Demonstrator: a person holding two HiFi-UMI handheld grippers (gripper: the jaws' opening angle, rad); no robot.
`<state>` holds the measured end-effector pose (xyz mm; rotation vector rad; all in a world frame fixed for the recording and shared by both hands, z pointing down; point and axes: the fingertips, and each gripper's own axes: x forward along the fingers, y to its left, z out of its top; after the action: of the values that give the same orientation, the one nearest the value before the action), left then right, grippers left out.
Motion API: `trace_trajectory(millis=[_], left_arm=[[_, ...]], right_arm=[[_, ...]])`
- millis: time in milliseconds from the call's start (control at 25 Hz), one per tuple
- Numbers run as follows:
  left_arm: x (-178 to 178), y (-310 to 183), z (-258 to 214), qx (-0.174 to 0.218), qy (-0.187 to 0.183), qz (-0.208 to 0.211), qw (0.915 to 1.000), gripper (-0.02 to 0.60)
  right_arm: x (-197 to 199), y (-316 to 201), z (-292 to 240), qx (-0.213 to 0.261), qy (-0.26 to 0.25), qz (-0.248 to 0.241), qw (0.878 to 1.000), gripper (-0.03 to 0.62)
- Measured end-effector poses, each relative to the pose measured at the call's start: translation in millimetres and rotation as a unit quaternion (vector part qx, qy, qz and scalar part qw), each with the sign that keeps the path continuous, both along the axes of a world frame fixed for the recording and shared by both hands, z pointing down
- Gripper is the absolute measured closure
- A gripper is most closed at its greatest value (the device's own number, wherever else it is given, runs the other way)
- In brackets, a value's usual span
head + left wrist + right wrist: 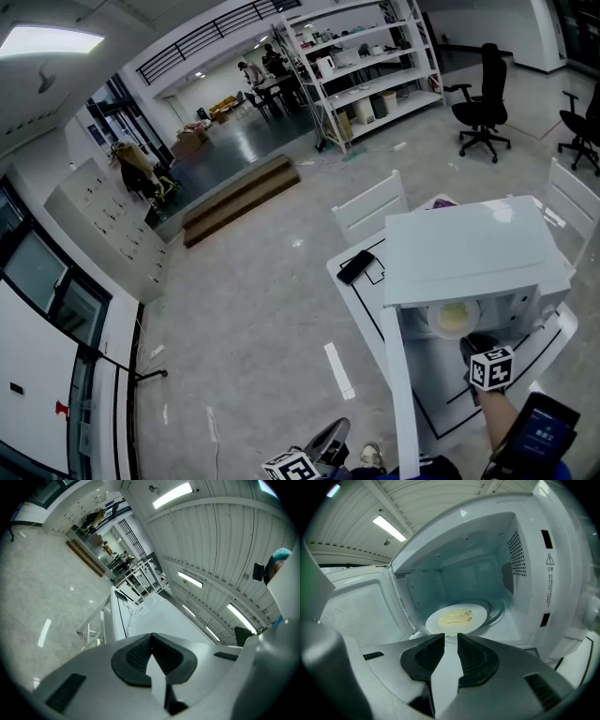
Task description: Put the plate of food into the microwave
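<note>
The white microwave stands on a white table with its door swung open toward me. In the right gripper view the lit cavity holds a white plate of pale yellow food, sitting left of the glass turntable. My right gripper reaches into the opening, and its jaws stand a thin gap apart with the plate's near rim between them. From the head view the plate shows just inside, with the right gripper right behind it. My left gripper is shut on nothing, low and left of the table.
A black phone lies on the table's far left corner. White chairs stand behind the table, and black office chairs farther back. A person's forearm with a dark device is at the lower right. Grey floor lies to the left.
</note>
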<state>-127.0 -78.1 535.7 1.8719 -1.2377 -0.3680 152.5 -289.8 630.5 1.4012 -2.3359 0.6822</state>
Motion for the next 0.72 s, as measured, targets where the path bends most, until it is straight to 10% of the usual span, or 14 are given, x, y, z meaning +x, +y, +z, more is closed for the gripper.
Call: trace_trajectory(millis=[720], left_arm=[[-5, 16, -4, -0.002, -0.007, -0.020, 0.9998, 0.575]], right_arm=[[-3, -23, -4, 0.010, 0.057, -0.015, 0.998, 0.508]])
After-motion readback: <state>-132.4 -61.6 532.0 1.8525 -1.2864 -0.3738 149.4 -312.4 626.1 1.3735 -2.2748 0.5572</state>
